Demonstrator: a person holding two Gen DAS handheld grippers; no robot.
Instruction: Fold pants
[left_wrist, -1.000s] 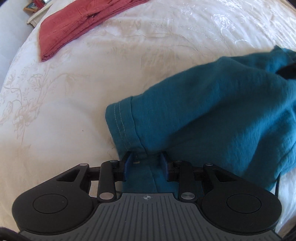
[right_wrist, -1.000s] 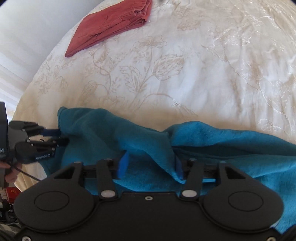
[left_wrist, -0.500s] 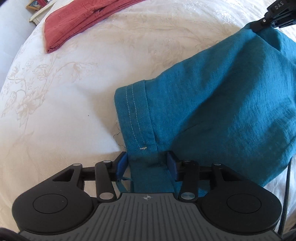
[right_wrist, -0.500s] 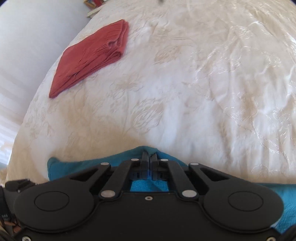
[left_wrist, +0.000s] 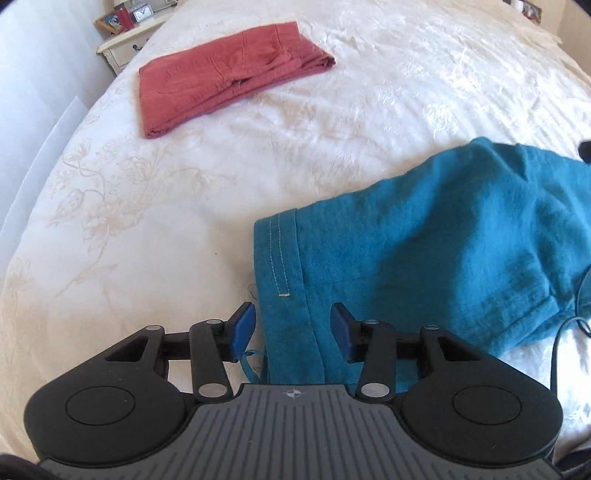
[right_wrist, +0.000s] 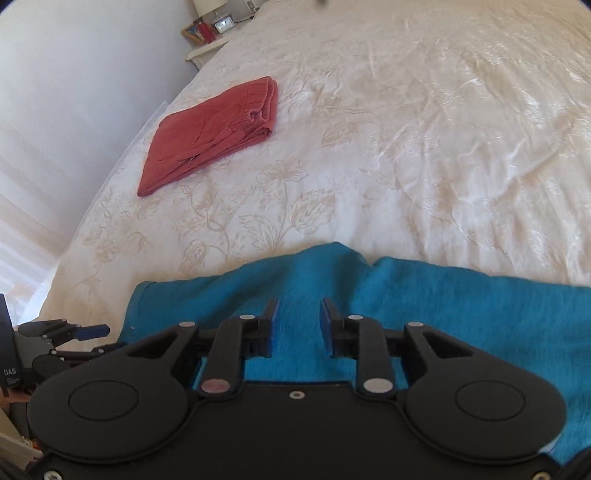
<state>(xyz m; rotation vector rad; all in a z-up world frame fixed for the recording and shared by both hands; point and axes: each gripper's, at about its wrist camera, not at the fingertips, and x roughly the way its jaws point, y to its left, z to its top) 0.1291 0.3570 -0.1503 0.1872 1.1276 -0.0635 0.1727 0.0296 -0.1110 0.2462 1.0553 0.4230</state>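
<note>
Teal pants (left_wrist: 424, 236) lie folded on the white bed near its front edge, the stitched hem end toward the left; they also show in the right wrist view (right_wrist: 406, 302). My left gripper (left_wrist: 291, 328) is open, its blue pads either side of the hem corner without pinching it. My right gripper (right_wrist: 298, 325) is open just above the teal cloth, holding nothing. The left gripper (right_wrist: 92, 338) also shows at the left edge of the right wrist view, beside the pants' end.
Folded red pants (left_wrist: 225, 74) lie on the bed at the far left, also in the right wrist view (right_wrist: 210, 129). The white embroidered bedspread (left_wrist: 369, 110) stretches beyond. A nightstand (left_wrist: 125, 40) with small items stands by the wall. A black cable (left_wrist: 565, 325) hangs at the right.
My right gripper was shut on the teal cloth half a second ago and has opened, letting it drop. My left gripper opened wider and pulled back slightly. The pants now lie flat.
</note>
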